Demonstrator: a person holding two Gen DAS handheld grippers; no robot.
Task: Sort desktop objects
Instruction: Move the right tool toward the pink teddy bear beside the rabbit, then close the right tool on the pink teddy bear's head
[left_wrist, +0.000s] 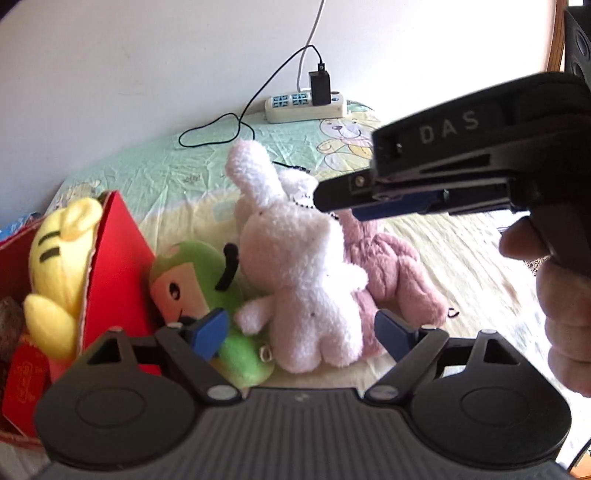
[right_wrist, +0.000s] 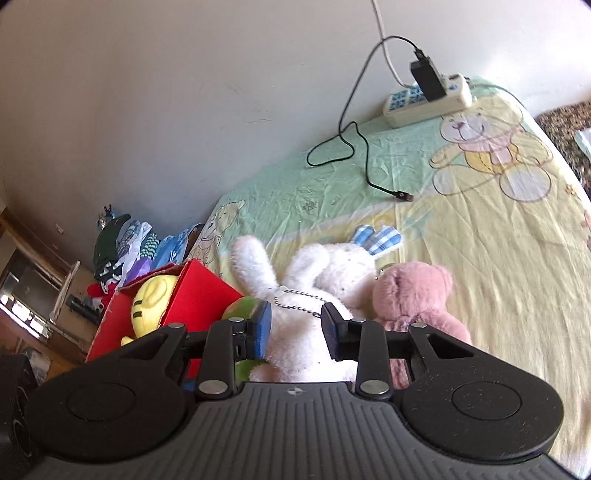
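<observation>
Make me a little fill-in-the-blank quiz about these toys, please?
1. The yellow plush sits inside a ____ box.
2. The white rabbit lies between the green plush and a ____ bear.
3. A black charger is plugged into the ____.

Missing: red; pink; power strip

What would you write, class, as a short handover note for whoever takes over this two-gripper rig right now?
Left gripper: open, empty, facing the fluffy white plush rabbit.
Right gripper: open, poised over the rabbit's head; no grip yet.
On the bedsheet: rabbit, dusty pink plush bear, round green plush toy beside the red cardboard box.
Done: yellow plush toy in the box.
Left: box the other three.
</observation>
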